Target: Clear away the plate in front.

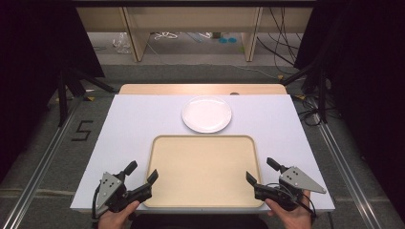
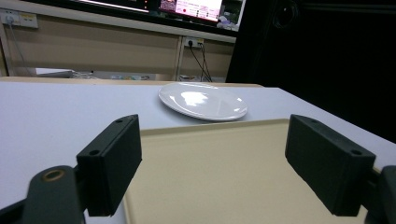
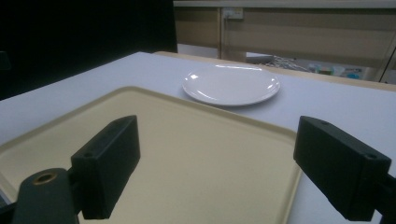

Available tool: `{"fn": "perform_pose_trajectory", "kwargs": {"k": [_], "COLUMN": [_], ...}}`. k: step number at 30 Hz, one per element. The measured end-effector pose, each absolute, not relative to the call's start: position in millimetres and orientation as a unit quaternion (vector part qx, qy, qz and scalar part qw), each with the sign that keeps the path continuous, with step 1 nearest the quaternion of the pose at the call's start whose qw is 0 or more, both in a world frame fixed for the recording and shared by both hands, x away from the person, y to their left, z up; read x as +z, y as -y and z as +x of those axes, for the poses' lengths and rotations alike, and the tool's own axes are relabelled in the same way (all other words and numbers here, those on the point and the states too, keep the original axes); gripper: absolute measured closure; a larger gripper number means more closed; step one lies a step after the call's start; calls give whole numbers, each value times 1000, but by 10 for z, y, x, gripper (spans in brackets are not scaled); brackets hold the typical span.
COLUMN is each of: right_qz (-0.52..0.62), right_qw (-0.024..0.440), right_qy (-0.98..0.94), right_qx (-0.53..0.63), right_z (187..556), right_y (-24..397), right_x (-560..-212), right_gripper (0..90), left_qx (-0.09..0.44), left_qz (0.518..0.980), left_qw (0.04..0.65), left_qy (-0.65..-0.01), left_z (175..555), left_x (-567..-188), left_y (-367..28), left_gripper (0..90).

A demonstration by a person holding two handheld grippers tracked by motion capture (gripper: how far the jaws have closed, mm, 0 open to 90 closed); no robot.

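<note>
We read this as the very start of the work, with nothing yet handled. The shallow beige plastic tray with rounded corners (image 1: 203, 171) lies bare on the white-topped desk (image 1: 138, 119), its near edge close to the desk's front edge. The round white ceramic plate (image 1: 207, 114) sits on the desk just beyond the tray's far rim, near it but outside it, and it carries nothing.

Our left claw (image 1: 141, 172) hovers at the tray's near left corner, jaws spread wide; in the left gripper view one jaw stands over the desk and the other over the tray, with only air between them. Our right claw (image 1: 261, 171) mirrors it at the near right corner, also spread and holding nothing; in the right gripper view one jaw hangs above the tray's bed and the other past its right rim.

So neither tray nor plate is gripped or touched. Judging by how both claws flank the tray's front corners, we take the tray as the thing in hand, possibly with the plate to follow. Everything remains to be done: closing on a rim, lifting, and placing.
</note>
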State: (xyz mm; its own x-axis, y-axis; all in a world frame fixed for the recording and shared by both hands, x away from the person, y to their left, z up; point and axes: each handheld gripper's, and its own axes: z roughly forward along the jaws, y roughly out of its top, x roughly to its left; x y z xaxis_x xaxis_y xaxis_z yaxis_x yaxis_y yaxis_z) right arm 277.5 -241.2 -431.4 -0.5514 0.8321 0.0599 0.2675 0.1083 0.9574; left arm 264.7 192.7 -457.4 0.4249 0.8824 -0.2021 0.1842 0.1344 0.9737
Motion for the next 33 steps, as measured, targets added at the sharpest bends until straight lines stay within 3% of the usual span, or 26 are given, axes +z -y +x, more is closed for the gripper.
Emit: {"fn": "perform_pose_trajectory", "kwargs": {"k": [19,24,33], "right_qz": [395,397,397], "right_qw": [263,263,259], "right_qy": [-695,-690,-696], "right_qx": [541,544,540], "right_z": [2773,2770,2767], "right_y": [2412,2413,2421], "right_x": [-4312,-4313,-4311], "right_gripper": [156,157,158], "left_qx": [284,247,230], "left_qz": [594,600,610], "left_qw": [601,617,622], "left_qy": [-453,-445,-434], "left_z": [2672,2711,2864], "left_x": [-4584,-4595,-4491], "left_y": [-1877,-1836,-1702], "left_gripper": [182,182,187]}}
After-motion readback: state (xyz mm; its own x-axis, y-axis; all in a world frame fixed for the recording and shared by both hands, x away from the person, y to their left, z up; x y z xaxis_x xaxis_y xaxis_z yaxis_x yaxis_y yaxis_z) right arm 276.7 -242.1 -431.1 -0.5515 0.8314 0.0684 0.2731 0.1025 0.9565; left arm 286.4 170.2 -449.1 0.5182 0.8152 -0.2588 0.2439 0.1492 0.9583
